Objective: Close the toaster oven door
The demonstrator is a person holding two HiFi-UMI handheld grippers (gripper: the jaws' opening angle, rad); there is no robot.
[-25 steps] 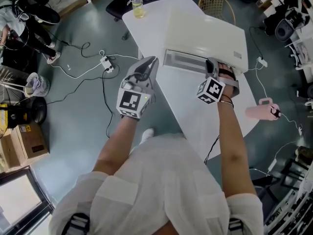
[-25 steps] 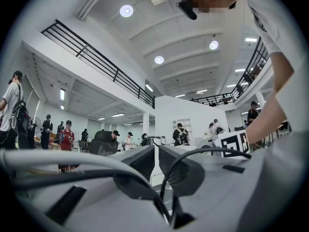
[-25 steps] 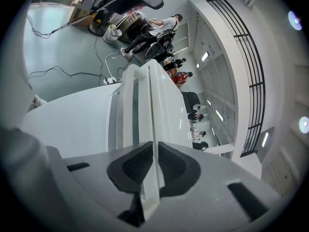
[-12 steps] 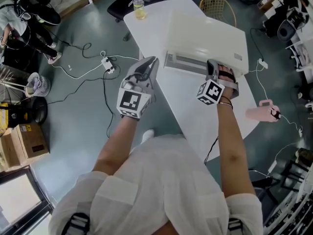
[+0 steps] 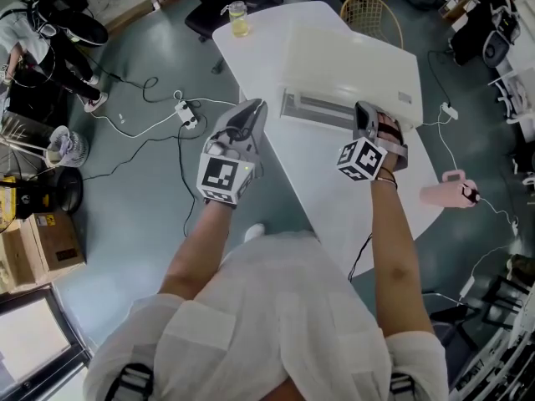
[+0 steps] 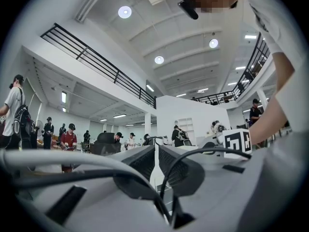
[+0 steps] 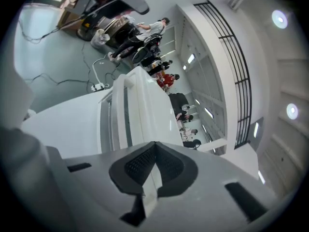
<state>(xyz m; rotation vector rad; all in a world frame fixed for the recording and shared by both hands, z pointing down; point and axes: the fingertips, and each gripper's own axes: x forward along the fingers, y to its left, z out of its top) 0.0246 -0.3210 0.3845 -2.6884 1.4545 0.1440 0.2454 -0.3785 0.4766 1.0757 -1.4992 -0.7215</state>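
Observation:
The white toaster oven [image 5: 351, 61] stands on the white table [image 5: 334, 190], its grey front strip [image 5: 322, 107] facing me. From the right gripper view the oven [image 7: 140, 105] fills the middle, and its door looks upright against the front. My right gripper [image 5: 365, 117] sits at the right end of that front, close to it. Its jaws [image 7: 155, 146] are shut, pads meeting at the tip with nothing gripped. My left gripper [image 5: 248, 117] hangs beside the table's left edge, away from the oven. Its pads [image 6: 156, 153] stand almost together and hold nothing.
A cup of yellow liquid [image 5: 239, 15] stands at the table's far corner. A wicker chair [image 5: 368, 11] is behind the oven. A power strip [image 5: 185, 111] and cables lie on the floor to the left. A pink object [image 5: 447, 190] lies beyond the table's right edge.
Both grippers stay almost where they were. The left one has drifted slightly to the left; the right one stays at the oven's front right.

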